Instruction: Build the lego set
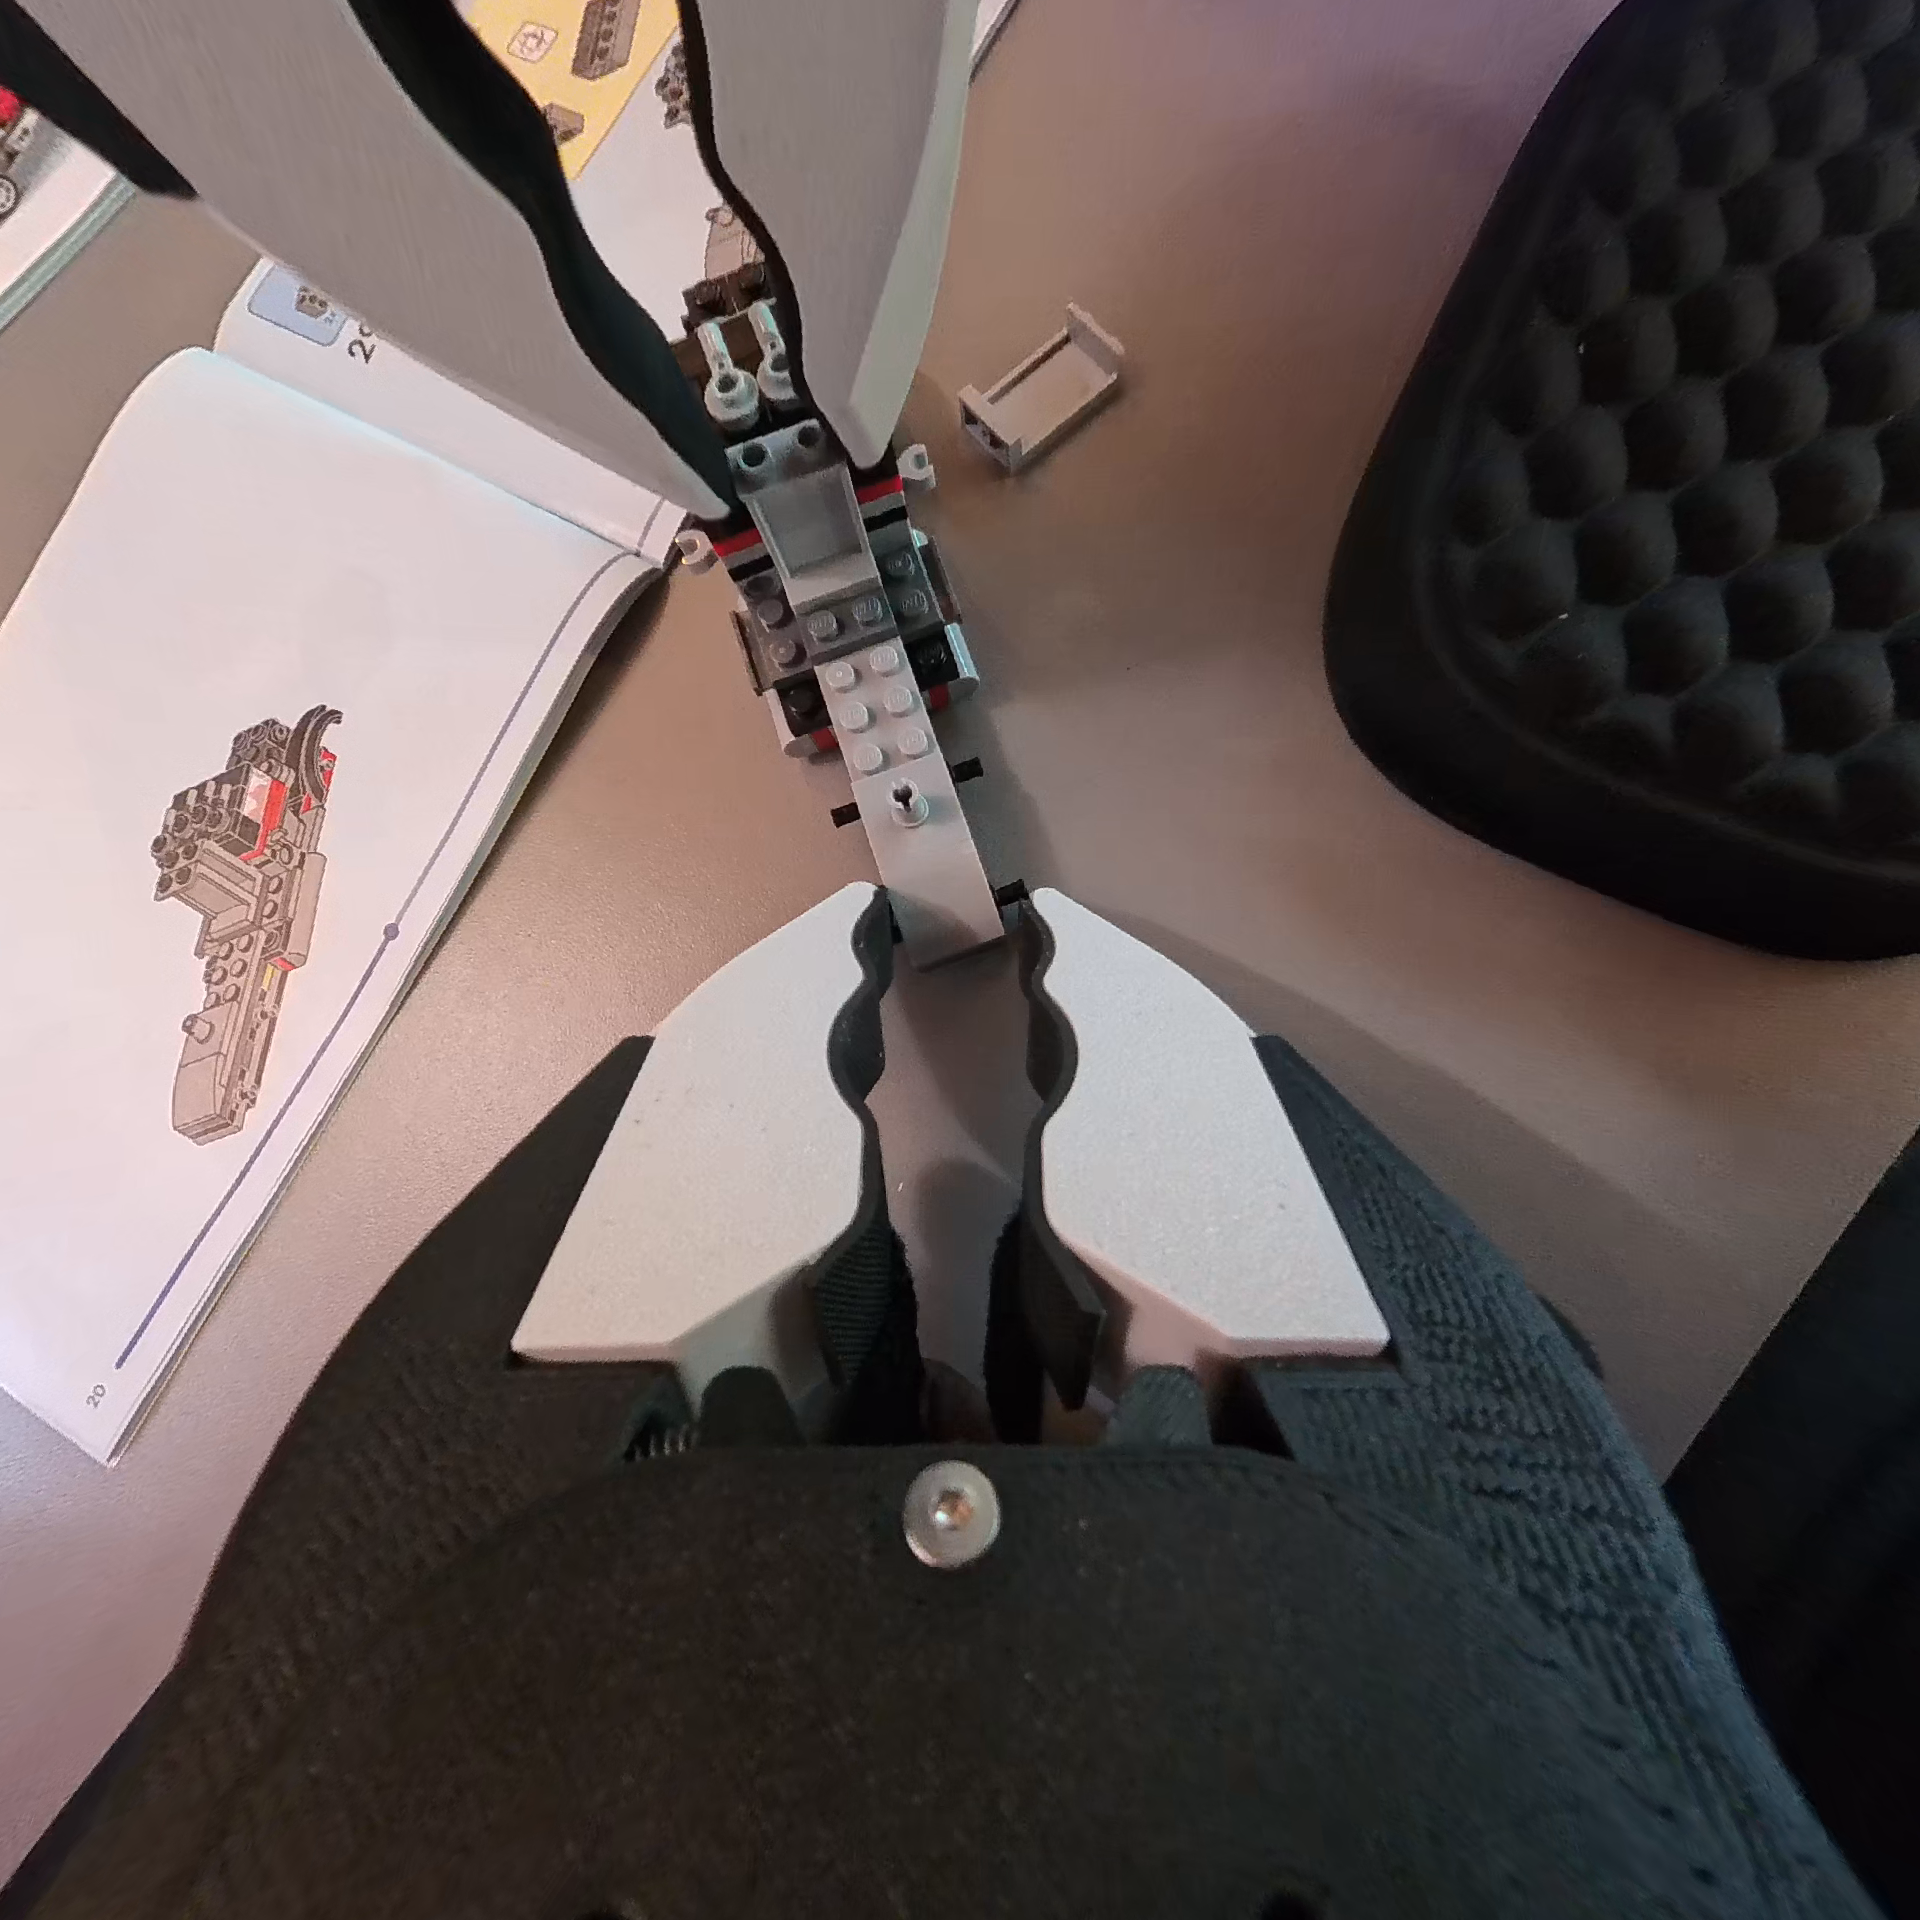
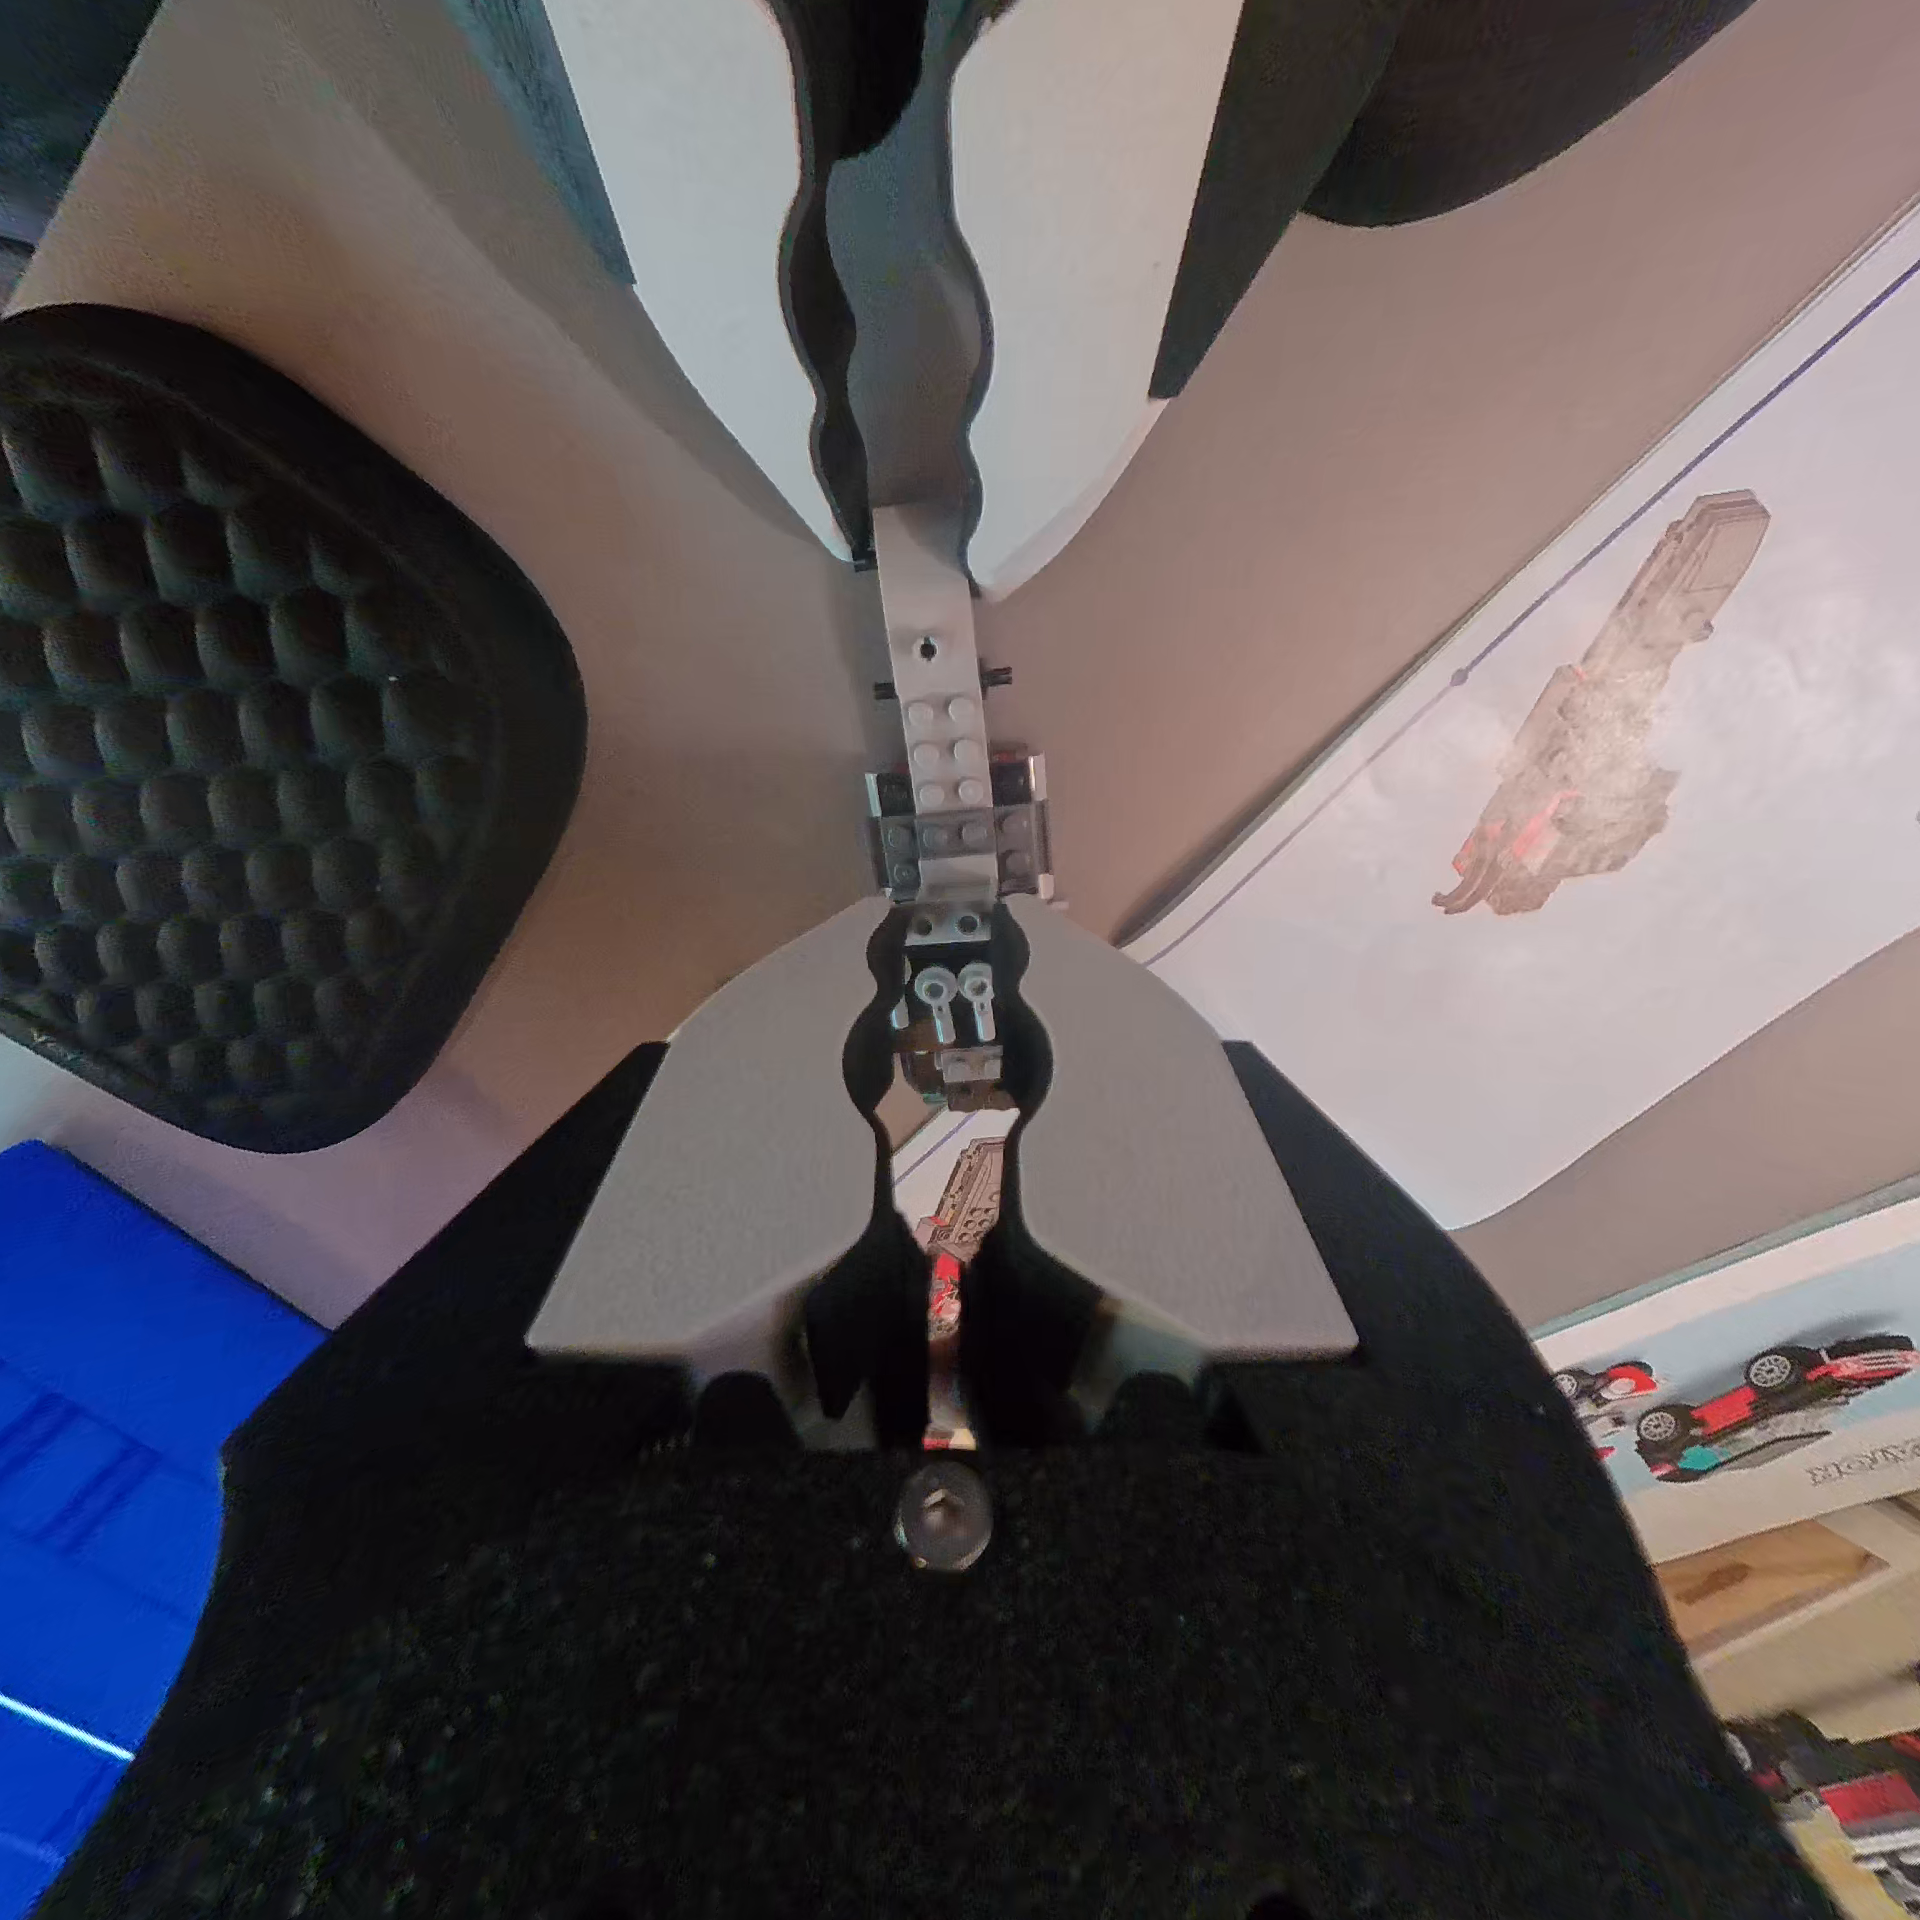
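A half-built grey, black and red lego vehicle (image 1: 852, 644) lies lengthwise between my two grippers, low over the brown table. My left gripper (image 1: 951, 920) is shut on its smooth grey front end. My right gripper (image 2: 943, 935) is shut on its rear, just ahead of two light-grey clip pieces (image 2: 958, 997). The right gripper also shows at the top of the left wrist view (image 1: 790, 488). The left gripper also shows at the top of the right wrist view (image 2: 914, 556). A loose grey frame-shaped lego part (image 1: 1042, 390) lies on the table to the model's right.
An open instruction booklet (image 1: 260, 810) lies to the left of the model; it also shows in the right wrist view (image 2: 1558, 779). A black dimpled foam pad (image 1: 1662, 468) sits at the right. A blue bin (image 2: 104, 1403) and the set's box (image 2: 1714, 1392) lie near the right gripper. Tip to tip, the grippers are about 7 centimetres apart.
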The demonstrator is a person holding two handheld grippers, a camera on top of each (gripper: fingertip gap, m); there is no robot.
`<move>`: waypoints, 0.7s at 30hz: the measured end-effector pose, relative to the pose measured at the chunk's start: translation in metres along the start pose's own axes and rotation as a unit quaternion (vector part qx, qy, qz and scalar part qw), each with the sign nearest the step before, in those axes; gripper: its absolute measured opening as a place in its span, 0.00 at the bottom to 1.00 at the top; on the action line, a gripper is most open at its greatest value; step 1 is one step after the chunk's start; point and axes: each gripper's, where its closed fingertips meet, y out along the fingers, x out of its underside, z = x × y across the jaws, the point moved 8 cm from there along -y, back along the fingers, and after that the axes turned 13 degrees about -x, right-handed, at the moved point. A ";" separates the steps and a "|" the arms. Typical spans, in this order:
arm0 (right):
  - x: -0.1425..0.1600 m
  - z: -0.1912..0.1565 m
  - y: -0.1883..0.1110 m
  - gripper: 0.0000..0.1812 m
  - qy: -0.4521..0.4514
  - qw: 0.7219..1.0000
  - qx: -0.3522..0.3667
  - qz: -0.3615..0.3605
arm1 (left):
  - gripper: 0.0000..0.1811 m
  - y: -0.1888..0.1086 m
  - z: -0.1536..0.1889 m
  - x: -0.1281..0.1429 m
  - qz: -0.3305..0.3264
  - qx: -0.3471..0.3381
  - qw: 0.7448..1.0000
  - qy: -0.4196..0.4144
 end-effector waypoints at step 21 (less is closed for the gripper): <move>0.053 -0.074 0.058 0.19 0.427 0.855 0.184 0.228 | 0.26 -0.017 -0.012 -0.003 0.088 0.029 0.993 -0.069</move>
